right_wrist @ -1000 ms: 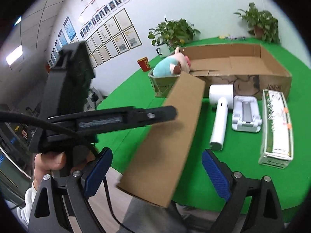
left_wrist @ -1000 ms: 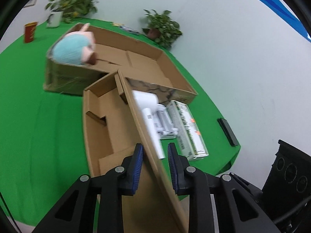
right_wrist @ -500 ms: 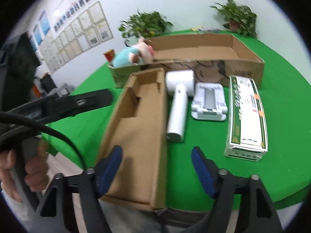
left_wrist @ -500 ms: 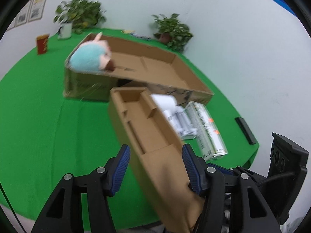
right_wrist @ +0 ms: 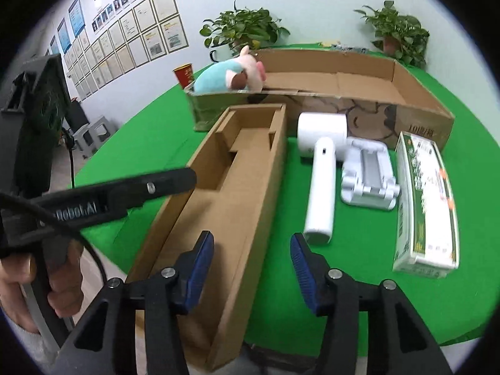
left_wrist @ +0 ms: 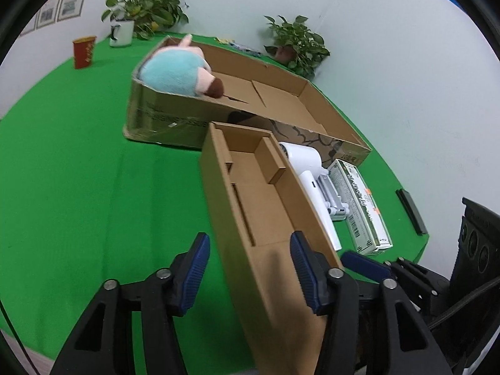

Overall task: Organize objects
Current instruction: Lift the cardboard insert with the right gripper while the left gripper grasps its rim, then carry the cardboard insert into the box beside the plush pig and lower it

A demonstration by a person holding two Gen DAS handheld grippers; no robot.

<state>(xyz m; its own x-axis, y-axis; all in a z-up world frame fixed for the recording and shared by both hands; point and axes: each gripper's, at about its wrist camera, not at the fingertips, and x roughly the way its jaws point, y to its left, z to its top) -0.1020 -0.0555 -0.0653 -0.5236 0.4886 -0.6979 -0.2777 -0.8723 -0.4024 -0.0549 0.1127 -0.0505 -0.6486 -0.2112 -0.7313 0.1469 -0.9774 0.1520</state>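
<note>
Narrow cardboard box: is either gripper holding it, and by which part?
The box is not gripped yet. The left gripper straddles its left wall, the right gripper its right wall, near end; both closing, pads not pressing.

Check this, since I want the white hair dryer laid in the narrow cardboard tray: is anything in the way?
Nothing visible. The hair dryer lies on the cloth just right of the tray, only the tray's side wall between them, and the tray's long slot looks empty.
</note>
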